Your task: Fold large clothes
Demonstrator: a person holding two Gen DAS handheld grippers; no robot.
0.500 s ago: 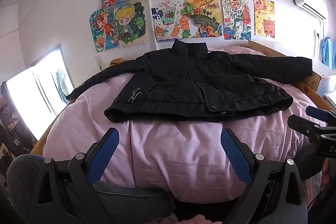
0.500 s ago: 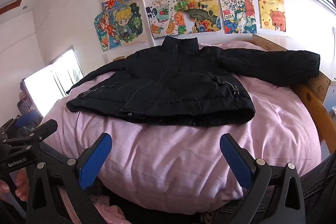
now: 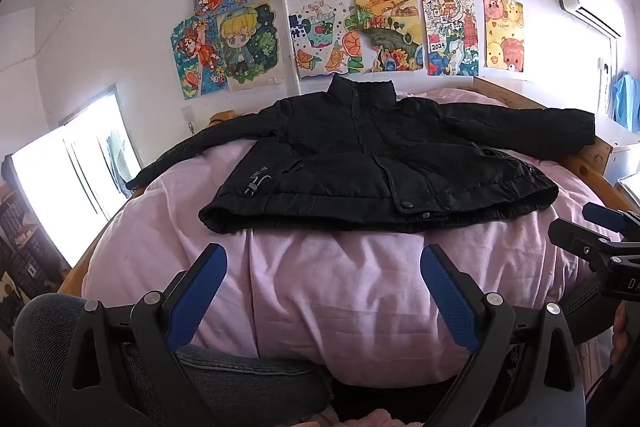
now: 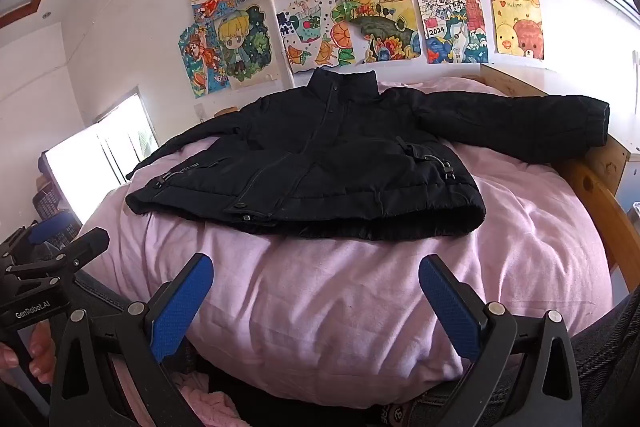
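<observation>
Black jacket lies flat, front up, on pink bedding, sleeves stretched to both sides, collar toward wall of drawings. Left gripper and right gripper near the hem, apart from it; jaws of both spread wide, empty

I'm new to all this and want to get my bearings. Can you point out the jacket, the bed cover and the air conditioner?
jacket (image 4: pixel 320 163): right wrist view, on the chest, by the zip.
bed cover (image 4: pixel 344 311): right wrist view, on bare pink fabric below the hem.
air conditioner (image 3: pixel 588 3): left wrist view, on its white front, upper right.
</observation>
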